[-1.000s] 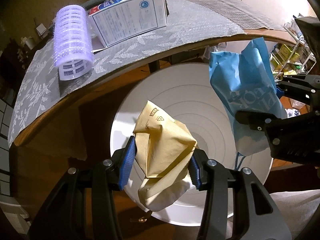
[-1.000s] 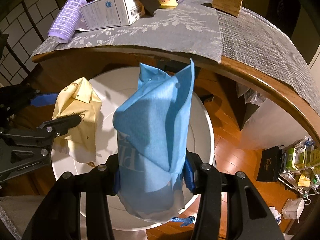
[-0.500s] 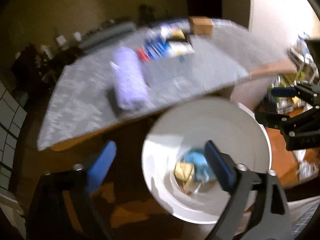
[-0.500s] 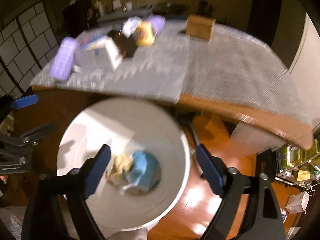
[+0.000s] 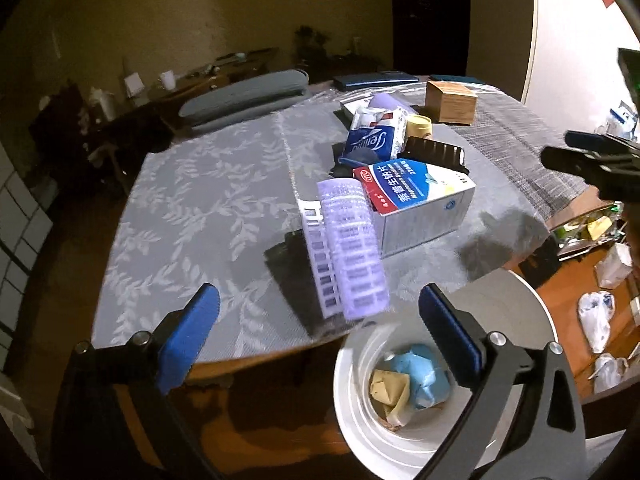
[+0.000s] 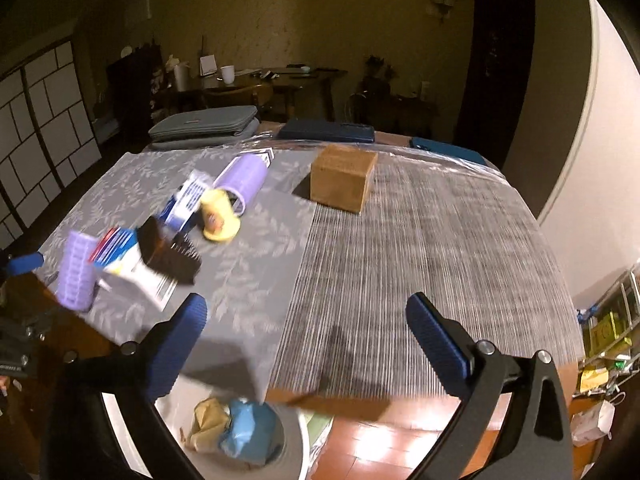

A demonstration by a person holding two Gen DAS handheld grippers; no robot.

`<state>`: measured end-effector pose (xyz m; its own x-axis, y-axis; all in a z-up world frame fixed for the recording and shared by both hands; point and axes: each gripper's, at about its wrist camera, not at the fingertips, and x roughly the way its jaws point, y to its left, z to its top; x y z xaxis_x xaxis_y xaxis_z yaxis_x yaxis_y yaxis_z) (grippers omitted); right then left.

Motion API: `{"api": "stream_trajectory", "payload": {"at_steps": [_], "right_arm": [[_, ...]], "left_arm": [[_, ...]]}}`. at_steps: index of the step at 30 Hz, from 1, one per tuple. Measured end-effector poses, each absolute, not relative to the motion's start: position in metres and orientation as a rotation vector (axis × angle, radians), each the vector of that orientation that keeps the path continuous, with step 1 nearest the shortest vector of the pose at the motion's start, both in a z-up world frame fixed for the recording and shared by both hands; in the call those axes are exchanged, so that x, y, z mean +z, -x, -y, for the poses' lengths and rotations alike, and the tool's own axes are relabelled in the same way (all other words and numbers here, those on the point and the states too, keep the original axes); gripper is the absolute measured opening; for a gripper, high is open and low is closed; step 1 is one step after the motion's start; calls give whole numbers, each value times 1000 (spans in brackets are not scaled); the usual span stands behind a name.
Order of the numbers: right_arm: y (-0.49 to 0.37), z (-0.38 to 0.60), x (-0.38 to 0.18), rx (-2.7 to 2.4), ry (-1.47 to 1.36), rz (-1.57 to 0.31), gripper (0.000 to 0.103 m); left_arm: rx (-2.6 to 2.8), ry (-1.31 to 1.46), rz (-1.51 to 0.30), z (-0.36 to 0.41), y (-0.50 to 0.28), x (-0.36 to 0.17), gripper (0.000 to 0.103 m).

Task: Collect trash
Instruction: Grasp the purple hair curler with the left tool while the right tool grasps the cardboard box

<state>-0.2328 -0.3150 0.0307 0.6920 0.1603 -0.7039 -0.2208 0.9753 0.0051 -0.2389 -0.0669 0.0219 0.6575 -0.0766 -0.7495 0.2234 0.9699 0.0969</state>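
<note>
A white bin (image 5: 360,428) stands on the floor below the table's near edge. A crumpled tan paper (image 5: 390,390) and a crumpled blue paper (image 5: 428,376) lie at its bottom; both also show in the right wrist view, tan (image 6: 206,420) and blue (image 6: 248,430). My left gripper (image 5: 316,332) is open and empty, above the table edge and the bin. My right gripper (image 6: 306,338) is open and empty, over the table's near edge. The right gripper also shows at the right edge of the left wrist view (image 5: 592,164).
On the table (image 5: 192,208) lie a purple roller (image 5: 352,248), a white and blue medicine box (image 5: 420,208), a tissue pack (image 5: 372,138), a black comb (image 5: 434,154), a yellow cup (image 6: 218,216) and a wooden box (image 6: 344,178). Bags lie on the floor (image 5: 596,320).
Both grippers opened and dropped the tan and blue papers into the bin. Both have since risen and tilted up toward the table top.
</note>
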Motion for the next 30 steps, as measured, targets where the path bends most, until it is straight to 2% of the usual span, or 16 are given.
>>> {"api": "stream_trajectory", "payload": {"at_steps": [9,14,18,21,22,25,28,29,30], "right_arm": [[158,310,18,180,85,-809,98],[119,310,12,152,36,-832,98],[95,303,5,138,40,-847,98],[81,297,-1,124,64,-853,98],[77,295,-3,121,66,-856,98],[67,293,-8,118,60,-864,98],[60,292,-11,120,49,-865,98],[58,292,-12,119,44,-869,93],[58,292,-12,123,38,-870,90]], "left_arm": [[-198,-155,-849,62,218,16,99],[-208,-156,-862,61,209,12,88],[-209,-148,-866,57,204,10,87],[-216,-141,-872,55,199,10,82],[-225,-139,-876,56,197,9,75],[-241,-145,-883,57,193,8,73],[-276,-131,-895,57,188,9,53],[-282,-127,-898,56,186,10,45],[-288,-126,-902,56,184,10,43]]}}
